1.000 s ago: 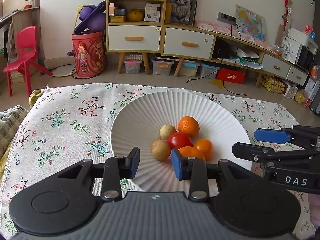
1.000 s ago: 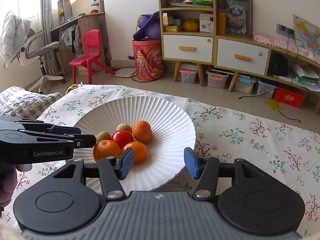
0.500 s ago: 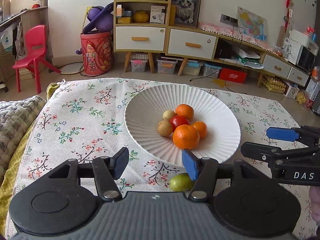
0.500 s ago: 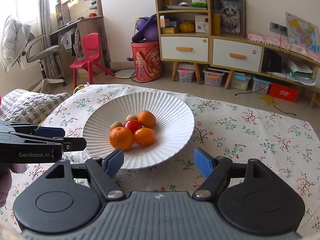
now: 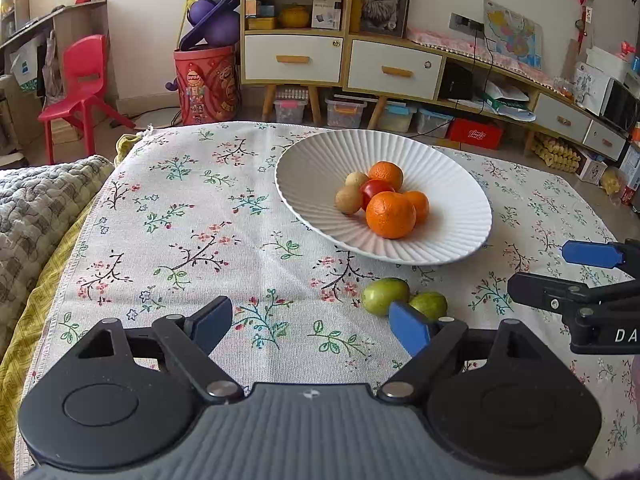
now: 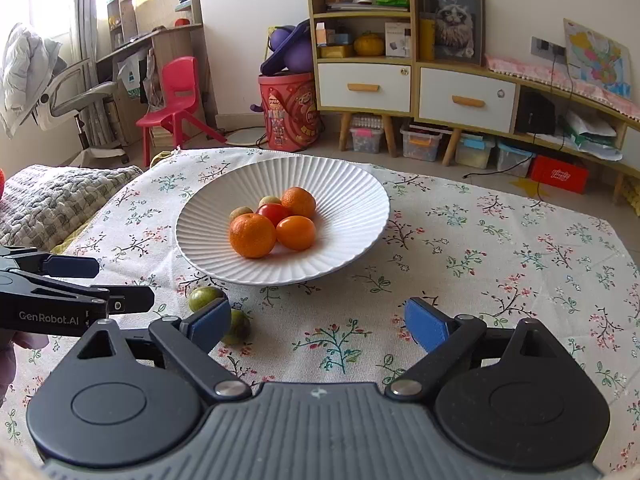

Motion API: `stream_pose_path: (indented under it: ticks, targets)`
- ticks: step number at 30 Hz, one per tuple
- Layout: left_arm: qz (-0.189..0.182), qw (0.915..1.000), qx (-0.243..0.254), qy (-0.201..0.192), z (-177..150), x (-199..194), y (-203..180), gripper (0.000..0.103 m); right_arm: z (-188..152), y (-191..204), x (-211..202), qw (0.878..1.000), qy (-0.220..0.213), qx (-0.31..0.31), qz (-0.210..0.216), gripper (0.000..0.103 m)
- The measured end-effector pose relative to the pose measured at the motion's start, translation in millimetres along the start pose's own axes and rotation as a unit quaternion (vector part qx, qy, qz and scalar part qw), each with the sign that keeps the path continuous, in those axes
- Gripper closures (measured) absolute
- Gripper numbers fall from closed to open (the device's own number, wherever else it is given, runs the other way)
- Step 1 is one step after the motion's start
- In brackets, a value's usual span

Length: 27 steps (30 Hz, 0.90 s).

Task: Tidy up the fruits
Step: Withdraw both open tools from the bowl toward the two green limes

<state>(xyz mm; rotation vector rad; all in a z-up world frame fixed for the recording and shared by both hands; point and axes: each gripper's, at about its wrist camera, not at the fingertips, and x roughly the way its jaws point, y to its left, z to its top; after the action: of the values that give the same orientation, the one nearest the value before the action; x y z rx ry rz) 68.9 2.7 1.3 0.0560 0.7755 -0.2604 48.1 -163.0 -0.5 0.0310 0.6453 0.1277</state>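
Note:
A white ribbed plate [image 5: 312, 184] [image 6: 352, 208] on the floral cloth holds three oranges [image 5: 390, 214] [image 6: 252, 235], a red tomato [image 5: 374, 190] [image 6: 273, 212] and two small brown fruits [image 5: 348, 200]. Two green fruits [image 5: 385, 295] [image 6: 205, 298] lie on the cloth just in front of the plate. My left gripper [image 5: 310, 326] is open and empty, low over the cloth, its right finger beside the green fruits. My right gripper [image 6: 318, 322] is open and empty, its left finger partly covering one green fruit [image 6: 238, 332].
The floral tablecloth [image 5: 192, 240] covers the table. A grey quilt [image 5: 36, 204] lies at the left edge. Shelves, drawers, a red chair [image 5: 82, 84] and a red bin [image 5: 208, 84] stand on the floor beyond the table.
Both grippers have pulled back from the plate and opened wider. The two green fruits in front of the plate have come into view.

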Motion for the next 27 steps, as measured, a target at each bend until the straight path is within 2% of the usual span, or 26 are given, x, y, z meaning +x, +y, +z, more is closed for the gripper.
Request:
stream_pose_path:
  ticks: [4, 7, 20, 25, 27]
  targets:
    - [0.005, 1.0000, 0.000, -0.001, -7, -1, 3, 0.020, -7, 0, 0, 1.000, 0.007, 0.002, -0.002, 0.003]
    - [0.014, 0.9999, 0.001, -0.003, -12, -1, 5, 0.016, -13, 0, 1, 1.000, 0.013, -0.001, -0.004, 0.003]
    - [0.035, 0.9989, -0.005, 0.031, -25, 9, 18, 0.014, -24, 10, 15, 0.999, 0.034, -0.010, -0.003, 0.003]
    - [0.040, 0.9984, -0.011, 0.038, -26, 12, 24, 0.014, -25, 19, 22, 0.999, 0.035, -0.023, 0.014, 0.008]
    - [0.042, 0.9982, -0.014, 0.039, -26, 13, 26, 0.014, -24, 22, 25, 0.999, 0.035, -0.028, 0.025, 0.017]
